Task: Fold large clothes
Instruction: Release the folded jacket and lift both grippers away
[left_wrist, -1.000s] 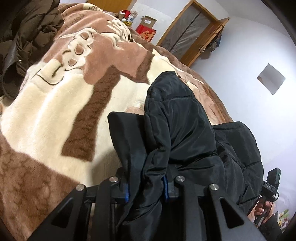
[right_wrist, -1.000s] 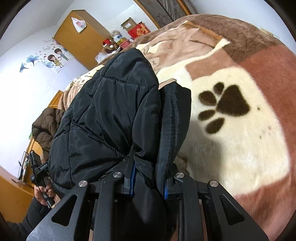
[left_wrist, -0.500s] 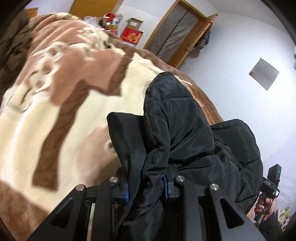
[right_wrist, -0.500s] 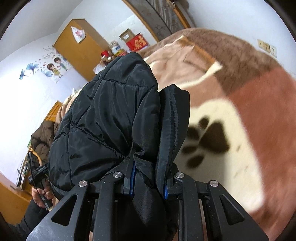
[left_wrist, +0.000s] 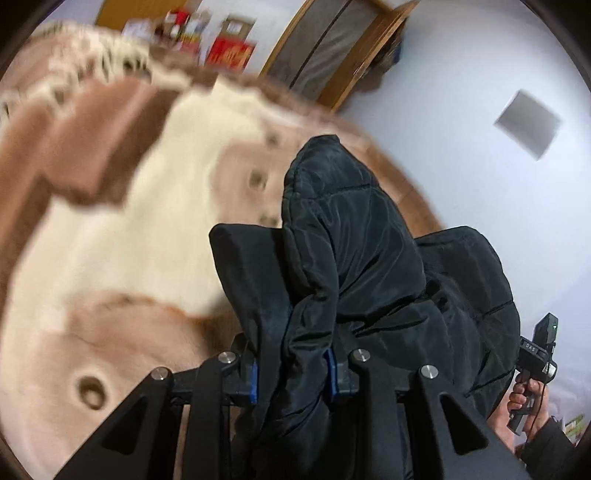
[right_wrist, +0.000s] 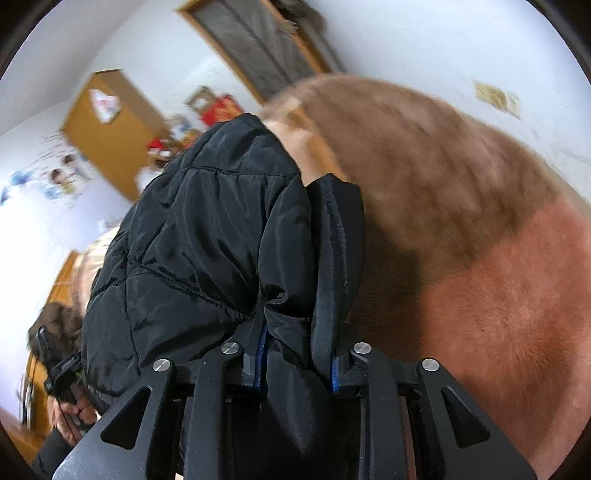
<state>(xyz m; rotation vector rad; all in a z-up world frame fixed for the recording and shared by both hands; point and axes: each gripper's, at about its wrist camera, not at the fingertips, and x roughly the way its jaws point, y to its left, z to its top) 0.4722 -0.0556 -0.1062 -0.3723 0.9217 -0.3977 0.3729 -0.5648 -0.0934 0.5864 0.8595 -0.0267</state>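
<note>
While the black quilted puffer jacket (left_wrist: 354, 258) fills the frame's centre above the plush brown-and-cream blanket (left_wrist: 122, 229), the left gripper (left_wrist: 291, 365) is clamped on it; the right gripper (right_wrist: 297, 363), jaws opening, still pinches it. Soft, slippery, bulky: grip hems.

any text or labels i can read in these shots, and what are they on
"DAS", as far as it can be made out, small: on the black device in the person's hand.
Red box past the blanket: markings blurred, unreadable.
Wall stickers: cartoon figures, no legible words.
Paper on the wooden cabinet: blurred.
Black jacket: no visible label.
</note>
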